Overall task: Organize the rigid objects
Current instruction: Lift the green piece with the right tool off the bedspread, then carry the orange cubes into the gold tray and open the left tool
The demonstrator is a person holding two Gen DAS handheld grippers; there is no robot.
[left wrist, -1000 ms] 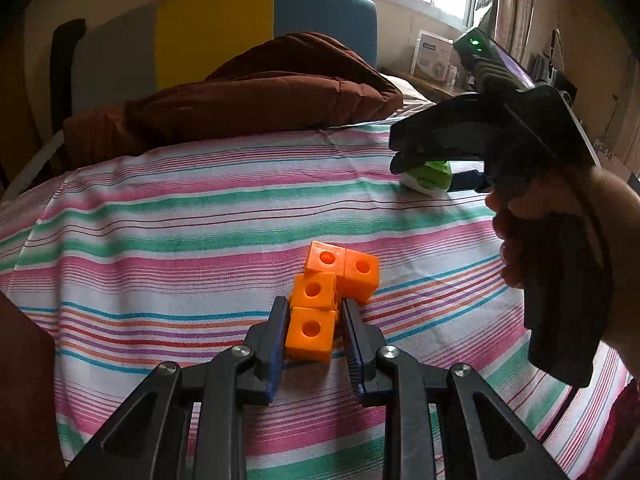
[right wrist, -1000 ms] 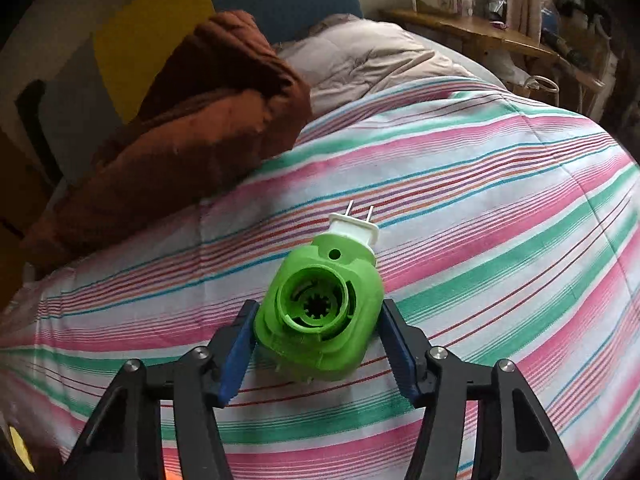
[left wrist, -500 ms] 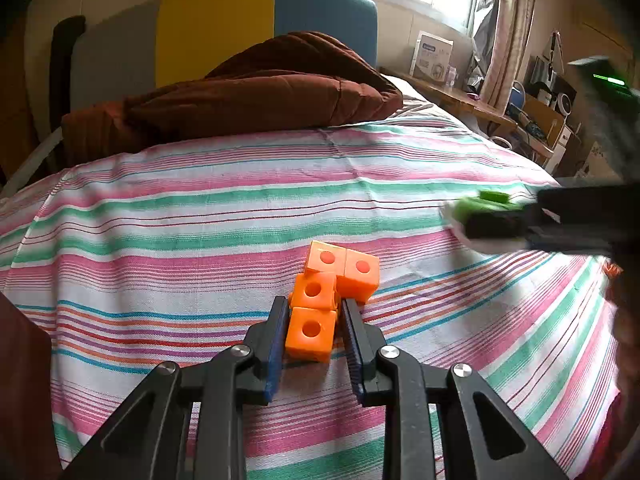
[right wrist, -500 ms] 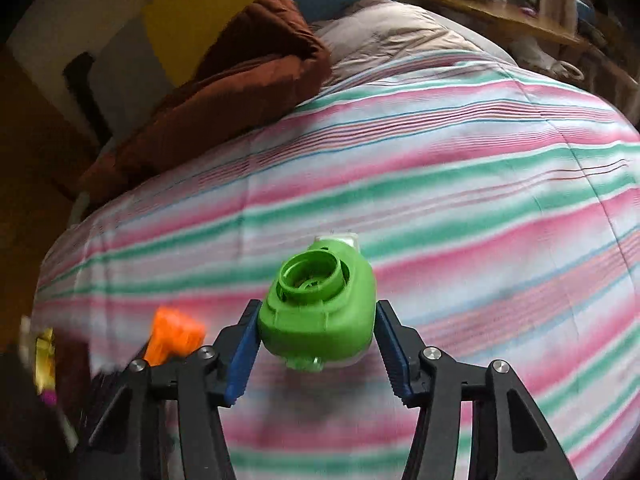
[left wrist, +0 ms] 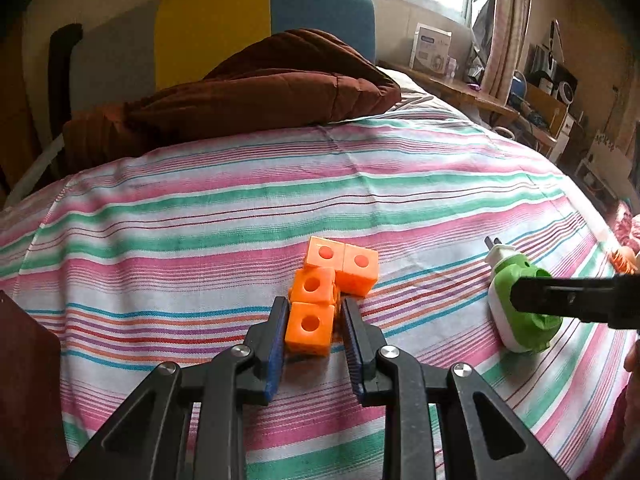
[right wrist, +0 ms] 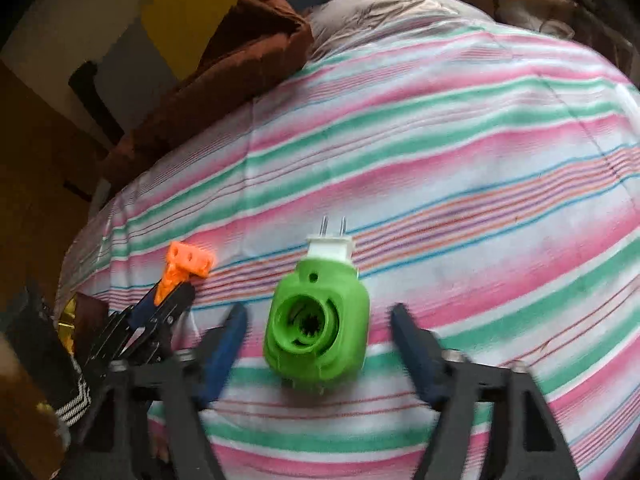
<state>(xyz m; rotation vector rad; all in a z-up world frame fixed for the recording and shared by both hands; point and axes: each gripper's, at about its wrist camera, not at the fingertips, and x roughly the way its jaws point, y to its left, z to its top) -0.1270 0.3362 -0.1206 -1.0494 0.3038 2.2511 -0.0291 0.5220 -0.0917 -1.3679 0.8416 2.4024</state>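
Item: my left gripper clamped on the nearest cube of the orange block cluster, pinning it on the striped bedsheet; my right gripper jaws opening, green plug-in device between them, apparently released beside the blocks.

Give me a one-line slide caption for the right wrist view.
Right gripper opening its fingers around a green plug-in device lying on the striped bedsheet.

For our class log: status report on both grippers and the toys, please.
Left gripper shut on orange plastic linked cubes. Right gripper opening, green plastic plug-in device between jaws, resting on striped bedsheet. Nothing in the way.
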